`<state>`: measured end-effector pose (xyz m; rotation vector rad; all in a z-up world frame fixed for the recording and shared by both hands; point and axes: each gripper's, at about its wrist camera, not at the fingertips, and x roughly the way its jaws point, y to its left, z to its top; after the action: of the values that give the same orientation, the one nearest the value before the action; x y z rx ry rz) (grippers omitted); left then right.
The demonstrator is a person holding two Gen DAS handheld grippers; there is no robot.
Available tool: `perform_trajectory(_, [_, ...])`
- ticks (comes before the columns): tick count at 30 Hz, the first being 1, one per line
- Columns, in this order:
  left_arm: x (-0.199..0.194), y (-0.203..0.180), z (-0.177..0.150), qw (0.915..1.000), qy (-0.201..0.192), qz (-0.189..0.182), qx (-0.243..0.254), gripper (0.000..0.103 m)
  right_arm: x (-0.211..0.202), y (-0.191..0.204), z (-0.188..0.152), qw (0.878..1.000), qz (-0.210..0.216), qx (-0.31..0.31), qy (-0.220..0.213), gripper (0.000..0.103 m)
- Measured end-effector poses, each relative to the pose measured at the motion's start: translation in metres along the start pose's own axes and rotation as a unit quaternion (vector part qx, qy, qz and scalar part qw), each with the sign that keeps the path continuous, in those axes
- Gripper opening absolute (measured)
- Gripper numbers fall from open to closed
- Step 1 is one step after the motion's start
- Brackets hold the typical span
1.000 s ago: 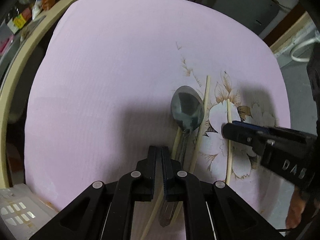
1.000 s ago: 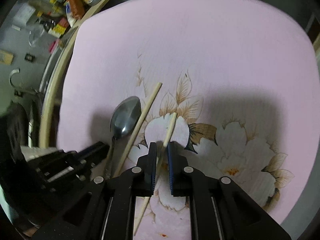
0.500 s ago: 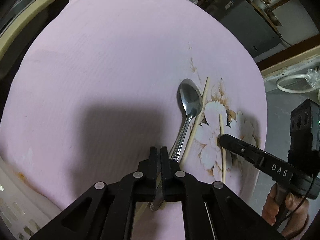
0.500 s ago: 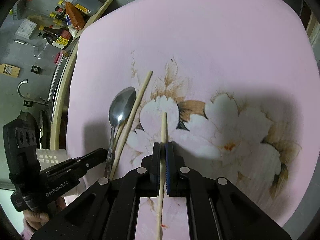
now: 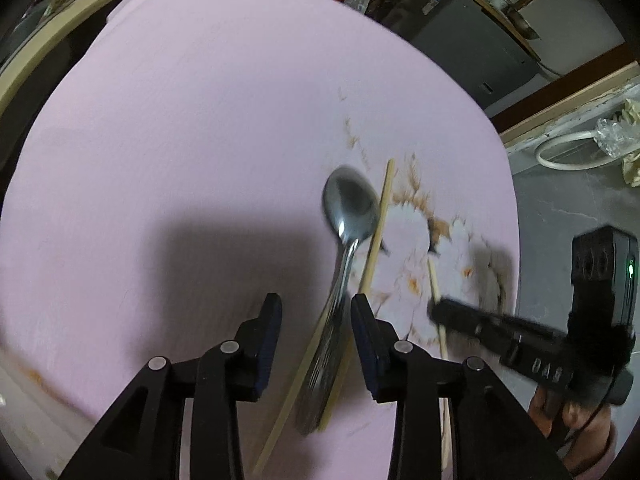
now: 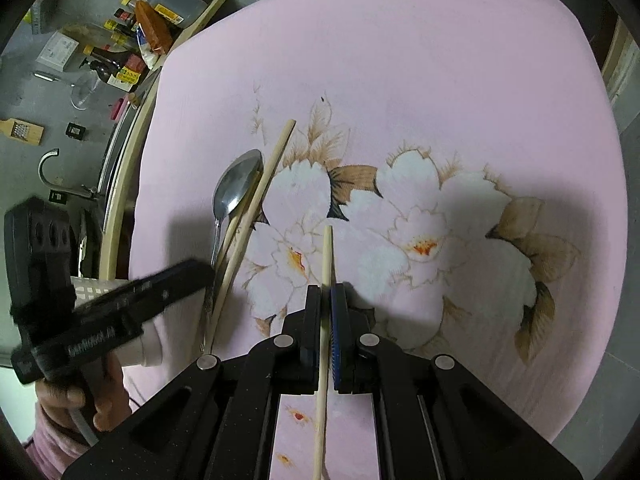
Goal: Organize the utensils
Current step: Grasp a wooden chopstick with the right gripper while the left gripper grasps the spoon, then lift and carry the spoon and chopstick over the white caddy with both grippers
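Note:
A metal spoon (image 5: 350, 216) lies on the pink flowered cloth (image 5: 180, 140) beside two wooden chopsticks (image 5: 376, 232). My left gripper (image 5: 316, 308) is open, its fingers either side of the spoon handle. The spoon (image 6: 236, 188) and the two chopsticks (image 6: 262, 196) also show in the right wrist view. My right gripper (image 6: 326, 292) is shut on a third chopstick (image 6: 326, 256), which points forward over the white flowers. In the left wrist view the right gripper (image 5: 448, 310) holds that chopstick (image 5: 434, 286) to the right of the spoon.
The cloth (image 6: 400, 80) covers a round table with a wooden rim (image 6: 120, 208). Bottles and packets (image 6: 136, 40) lie on the floor at far left. A white basket (image 6: 96, 288) sits near the left hand. A dark cabinet (image 5: 460, 40) stands behind the table.
My left gripper has opened and now straddles the spoon handle. My right gripper stays shut on its chopstick and has held it over the flowers.

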<state>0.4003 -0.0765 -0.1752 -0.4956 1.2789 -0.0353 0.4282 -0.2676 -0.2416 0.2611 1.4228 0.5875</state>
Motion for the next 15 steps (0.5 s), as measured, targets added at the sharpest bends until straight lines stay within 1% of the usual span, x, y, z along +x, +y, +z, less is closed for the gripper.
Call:
perform_trajectory(3, [-0.003, 0.001, 0.005, 1.0, -0.006, 0.003, 0.006, 0.034, 0.0, -0.001, 0.001, 1.0, 0.001, 0.0, -0.003, 0.003])
perform_trajectory(6, [0.001, -0.005, 0.014, 0.9998, -0.003, 0.005, 0.017, 0.033, 0.002, -0.002, 0.005, 1.0, 0.003, 0.002, -0.008, 0.003])
perform_trajectory(9, [0.001, -0.008, 0.016, 0.9993, 0.001, 0.016, 0.033, 0.033, 0.004, 0.001, 0.012, 1.0, 0.002, 0.0, -0.01, 0.003])
perform_trajectory(10, [0.002, -0.011, 0.017, 0.9989, 0.003, 0.023, 0.04, 0.028, 0.005, 0.003, 0.014, 1.0, 0.0, -0.003, -0.01, 0.003])
perform_trajectory(12, [0.004, -0.015, 0.02, 0.998, 0.011, 0.038, 0.049, 0.016, 0.007, 0.01, 0.018, 1.0, -0.013, -0.016, -0.007, 0.003])
perform_trajectory(13, [0.004, -0.014, 0.02, 0.9983, 0.016, 0.034, 0.045, 0.012, 0.008, 0.013, 0.018, 0.999, -0.02, -0.025, -0.005, 0.003])
perform_trajectory(15, [0.002, -0.01, 0.016, 0.9986, 0.014, 0.03, 0.04, 0.011, 0.009, 0.021, 0.02, 0.998, -0.038, -0.044, -0.001, 0.003])
